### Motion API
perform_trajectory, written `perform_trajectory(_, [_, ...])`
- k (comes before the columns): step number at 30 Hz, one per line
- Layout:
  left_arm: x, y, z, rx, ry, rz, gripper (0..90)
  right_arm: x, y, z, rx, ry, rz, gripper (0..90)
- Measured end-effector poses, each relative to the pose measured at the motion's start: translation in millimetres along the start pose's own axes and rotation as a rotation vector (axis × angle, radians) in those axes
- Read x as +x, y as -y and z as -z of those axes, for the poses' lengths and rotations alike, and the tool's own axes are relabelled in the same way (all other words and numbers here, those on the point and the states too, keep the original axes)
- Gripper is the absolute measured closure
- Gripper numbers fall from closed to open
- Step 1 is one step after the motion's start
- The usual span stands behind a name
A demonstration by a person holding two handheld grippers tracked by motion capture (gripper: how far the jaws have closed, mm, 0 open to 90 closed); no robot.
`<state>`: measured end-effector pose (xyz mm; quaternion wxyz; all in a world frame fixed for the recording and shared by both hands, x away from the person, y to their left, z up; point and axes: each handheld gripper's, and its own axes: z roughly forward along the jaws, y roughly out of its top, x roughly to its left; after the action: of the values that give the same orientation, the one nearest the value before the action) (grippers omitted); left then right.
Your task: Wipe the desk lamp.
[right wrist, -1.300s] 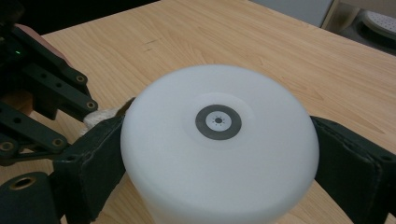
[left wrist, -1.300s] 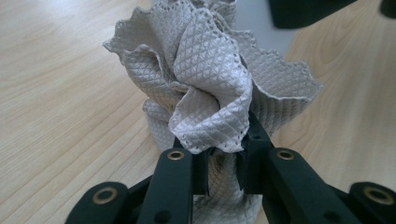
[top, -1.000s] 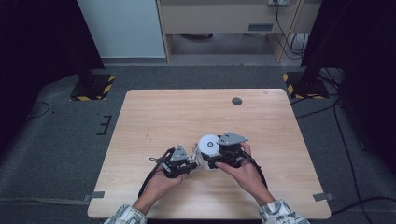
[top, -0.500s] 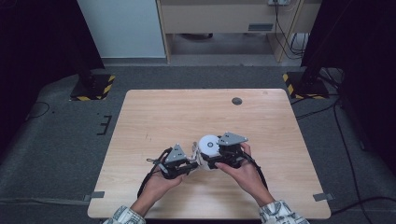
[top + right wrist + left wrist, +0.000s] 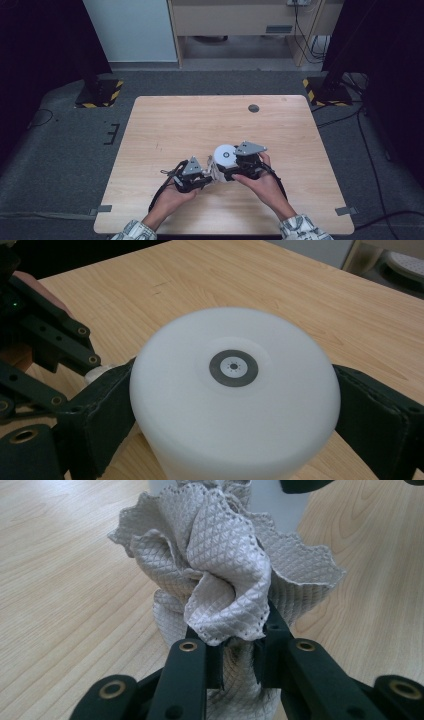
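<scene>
The wooden table [image 5: 165, 130] is bare apart from a small dark round spot [image 5: 253, 108] near its far edge, and all the work sits near the person's side of it. There a white cylindrical container [image 5: 235, 395] stands upright on the wood with its flat, closed end up, a small grey ring at the centre of that face. The right gripper [image 5: 235, 412] has its padded jaws clamped on the container's sides, one on each flank, so steadying the container looks done. Just beside it the left gripper [image 5: 239, 652] has its jaws drawn together on a bunched grey quilted cloth [image 5: 220, 565], whose scalloped edges fan out above the pinch, right against the container's wall. Judging by this, both grasps are complete and the cloth is at the container. What seems left is the actual rubbing of the cloth over the white surface, and afterwards setting both things down.
</scene>
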<state>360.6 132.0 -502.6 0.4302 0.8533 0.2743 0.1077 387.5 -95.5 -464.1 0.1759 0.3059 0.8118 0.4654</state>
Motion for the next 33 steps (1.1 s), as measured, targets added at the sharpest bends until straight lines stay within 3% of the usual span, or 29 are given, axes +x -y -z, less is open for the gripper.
perform_trajectory(8, [-2.4, -5.3, 12.7, -0.048, 0.012, -0.004, 76.7, -7.2, 3.2, 9.4, -0.009, -0.044, 0.021, 8.3])
perform_trajectory(16, [-9.5, -10.0, 15.2, -0.052, 0.035, -0.04, 76.7, -7.8, -1.9, 3.9, -0.021, -0.061, 0.021, 9.2])
perform_trajectory(23, [-16.8, -11.7, 9.0, -0.048, 0.085, -0.07, 76.7, -8.3, -3.7, 2.8, -0.004, -0.089, 0.03, 9.3])
perform_trajectory(27, [-19.6, -11.1, 0.5, -0.038, 0.119, -0.058, 76.9, -8.4, -3.4, 3.2, -0.004, -0.094, 0.032, 9.3])
perform_trajectory(31, [-25.0, -5.7, -14.8, 0.022, 0.134, -0.075, 77.1, -8.3, -3.2, 3.7, -0.003, -0.101, 0.036, 9.3])
perform_trajectory(33, [-26.4, -6.2, -17.5, 0.024, 0.145, -0.077, 77.1, -7.3, -3.2, 4.0, -0.003, -0.104, 0.043, 9.3])
